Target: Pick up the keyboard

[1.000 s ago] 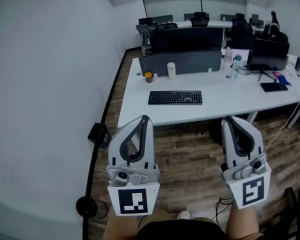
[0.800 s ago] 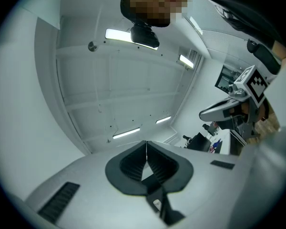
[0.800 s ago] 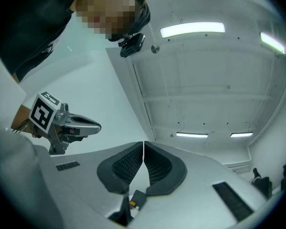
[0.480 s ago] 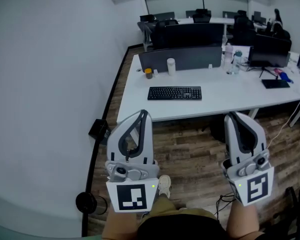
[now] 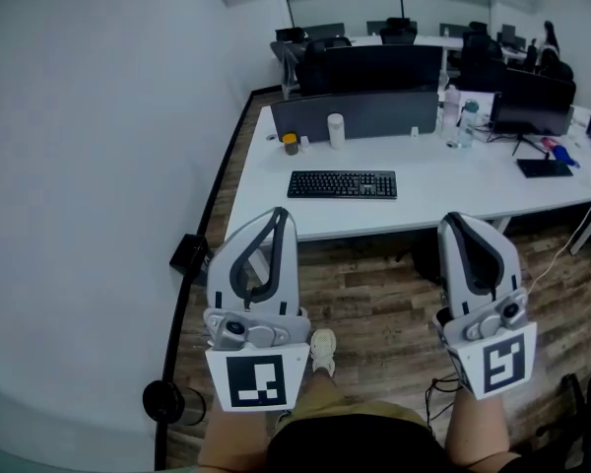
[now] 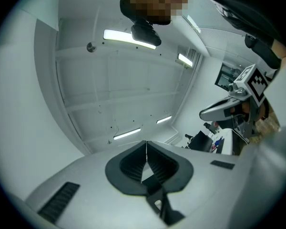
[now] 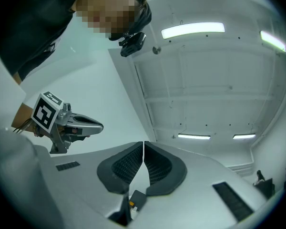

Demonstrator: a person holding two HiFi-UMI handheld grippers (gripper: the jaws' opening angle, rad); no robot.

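A black keyboard (image 5: 342, 184) lies flat on the white desk (image 5: 443, 200), near its front left part. Both grippers are held close to the person's body, well short of the desk and pointing up. My left gripper (image 5: 282, 215) is shut with nothing in it; in the left gripper view its jaws (image 6: 146, 143) meet tip to tip against the ceiling. My right gripper (image 5: 449, 221) is also shut and empty, and the right gripper view shows its pads (image 7: 143, 143) pressed together. The keyboard is in neither gripper view.
A grey divider panel (image 5: 355, 116) runs along the desk's back, with a white cup (image 5: 336, 130), a small jar (image 5: 292, 144) and bottles (image 5: 457, 118) near it. A monitor (image 5: 532, 114) stands at the right. The white wall (image 5: 98, 166) is at the left, a black box (image 5: 186, 254) at its foot, wooden floor (image 5: 374, 304) below.
The keyboard and desk have shifted slightly up and left in the head view. Both grippers have sunk a little, and a shoe now shows between them.
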